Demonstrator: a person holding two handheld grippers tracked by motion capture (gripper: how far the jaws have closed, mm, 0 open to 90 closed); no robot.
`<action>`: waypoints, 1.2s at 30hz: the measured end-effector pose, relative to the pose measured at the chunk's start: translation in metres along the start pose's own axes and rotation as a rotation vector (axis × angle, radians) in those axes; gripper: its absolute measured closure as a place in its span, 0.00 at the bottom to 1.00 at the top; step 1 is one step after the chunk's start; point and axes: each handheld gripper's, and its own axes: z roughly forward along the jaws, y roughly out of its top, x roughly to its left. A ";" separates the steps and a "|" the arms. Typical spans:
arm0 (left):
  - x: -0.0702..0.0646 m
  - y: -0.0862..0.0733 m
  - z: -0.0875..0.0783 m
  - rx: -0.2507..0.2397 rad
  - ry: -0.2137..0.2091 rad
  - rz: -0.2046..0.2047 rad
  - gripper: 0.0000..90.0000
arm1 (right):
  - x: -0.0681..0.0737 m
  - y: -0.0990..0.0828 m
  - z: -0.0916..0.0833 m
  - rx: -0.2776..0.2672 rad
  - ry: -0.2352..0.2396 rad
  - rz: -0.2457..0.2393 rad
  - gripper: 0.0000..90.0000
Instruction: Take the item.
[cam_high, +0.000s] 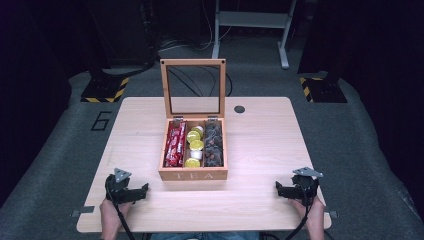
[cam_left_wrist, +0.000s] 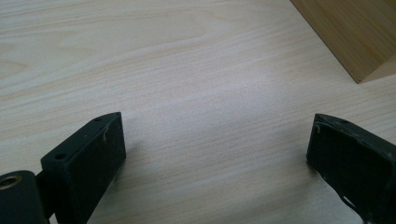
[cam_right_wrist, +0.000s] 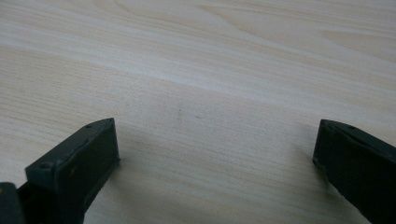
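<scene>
Left gripper (cam_high: 145, 188): jaws spread wide, nothing between them, resting low on the pale wooden table (cam_high: 260, 150) near its front left edge. Right gripper (cam_high: 278, 187): likewise released and empty, near the front right edge. Between them, mid-table, stands the open wooden tea box (cam_high: 193, 174) with glass-paned lid raised; the box's corner (cam_left_wrist: 355, 37) lies just ahead of the left jaws.

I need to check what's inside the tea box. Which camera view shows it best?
The high view: the tea box stands open, showing red packets, yellow-lidded cups and dark bags. The left gripper view catches one outer corner; the right gripper view shows bare table.
</scene>
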 end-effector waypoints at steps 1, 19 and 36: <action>0.000 0.000 0.000 0.000 0.000 0.000 0.05 | 0.000 0.000 0.000 0.000 0.000 0.000 0.00; -0.001 -0.001 0.000 0.002 -0.005 0.005 0.02 | 0.001 0.001 0.000 0.003 -0.007 0.003 0.00; -0.006 0.010 -0.009 -0.013 -0.069 0.049 0.01 | 0.002 0.001 0.001 0.001 -0.006 0.020 0.00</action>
